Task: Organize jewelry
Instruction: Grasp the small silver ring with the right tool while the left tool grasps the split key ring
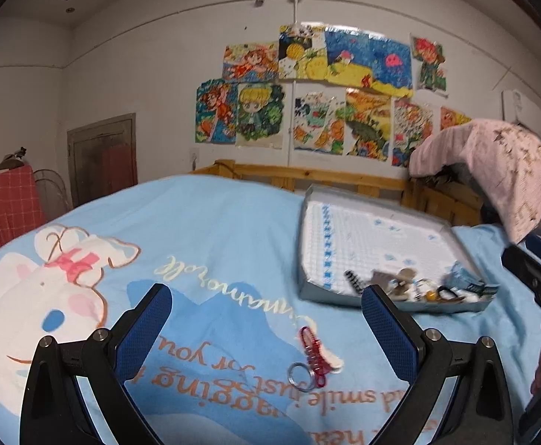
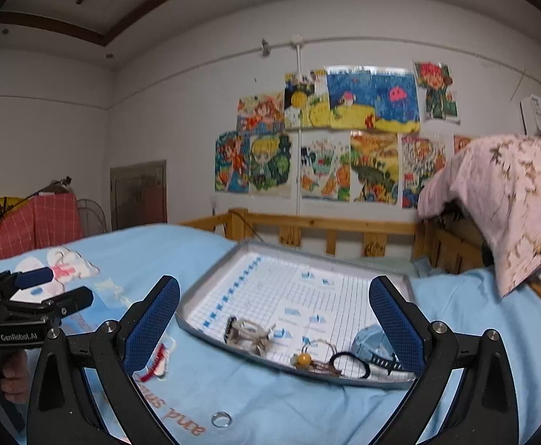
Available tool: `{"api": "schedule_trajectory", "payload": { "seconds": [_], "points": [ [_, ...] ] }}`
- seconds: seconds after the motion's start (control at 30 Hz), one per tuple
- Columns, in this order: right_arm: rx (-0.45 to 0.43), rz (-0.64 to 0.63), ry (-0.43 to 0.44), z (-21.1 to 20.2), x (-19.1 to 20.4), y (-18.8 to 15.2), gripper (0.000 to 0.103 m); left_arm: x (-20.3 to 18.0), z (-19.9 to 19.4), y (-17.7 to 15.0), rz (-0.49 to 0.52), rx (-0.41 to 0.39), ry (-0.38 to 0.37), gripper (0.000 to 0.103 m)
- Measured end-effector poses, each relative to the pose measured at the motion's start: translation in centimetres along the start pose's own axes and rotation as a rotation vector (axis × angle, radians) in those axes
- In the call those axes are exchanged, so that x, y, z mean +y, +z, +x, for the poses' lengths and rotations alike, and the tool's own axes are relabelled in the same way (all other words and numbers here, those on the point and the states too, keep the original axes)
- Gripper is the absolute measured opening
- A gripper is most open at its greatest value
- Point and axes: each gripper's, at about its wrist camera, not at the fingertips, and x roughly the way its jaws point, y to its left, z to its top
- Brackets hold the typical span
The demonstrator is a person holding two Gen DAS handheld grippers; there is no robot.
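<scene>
A shallow grey tray (image 1: 309,200) (image 2: 203,293) with a gridded white liner lies on the blue bedspread. Several jewelry pieces are heaped at its near end: a black hair tie (image 2: 348,363), a yellow bead (image 2: 302,359), a pale blue piece (image 2: 369,341). A red clip with a metal key ring (image 1: 311,356) lies on the bedspread between my left gripper's open fingers. A small silver ring (image 2: 221,419) lies on the bedspread in front of the tray. My left gripper (image 1: 266,330) is open and empty. My right gripper (image 2: 274,322) is open and empty, facing the tray.
The bedspread (image 1: 211,222) has a white cartoon bunny print and orange lettering. A wooden bed rail (image 2: 330,226) runs behind the tray. A pink cloth (image 2: 508,200) hangs at the right. Drawings cover the wall. The other gripper shows at each view's edge.
</scene>
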Motion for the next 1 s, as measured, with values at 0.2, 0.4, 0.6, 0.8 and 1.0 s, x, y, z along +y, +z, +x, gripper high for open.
{"api": "schedule_trajectory", "payload": {
  "seconds": [0.2,0.4,0.6,0.8,1.0],
  "points": [
    [0.124,0.014,0.046,2.9,-0.8,-3.4,0.1,-0.1,2.3,-1.9,0.016,0.068,-0.005,0.103],
    [0.182,0.046,0.085,3.9,-1.2,-5.3,0.1,-0.4,3.2,-4.1,0.047,0.118,-0.043,0.103],
    [0.249,0.029,0.153,4.0,-0.5,-7.2,0.089,-0.4,3.8,-5.4,0.06,0.17,-0.098,0.103],
    [0.317,-0.028,0.223,4.3,0.7,-8.3,0.062,-1.4,3.7,-5.9,0.118,0.176,-0.158,0.094],
    [0.381,-0.07,0.266,4.8,1.9,-9.2,0.043,-2.0,4.3,-6.1,0.147,0.216,-0.2,0.072]
  ]
}}
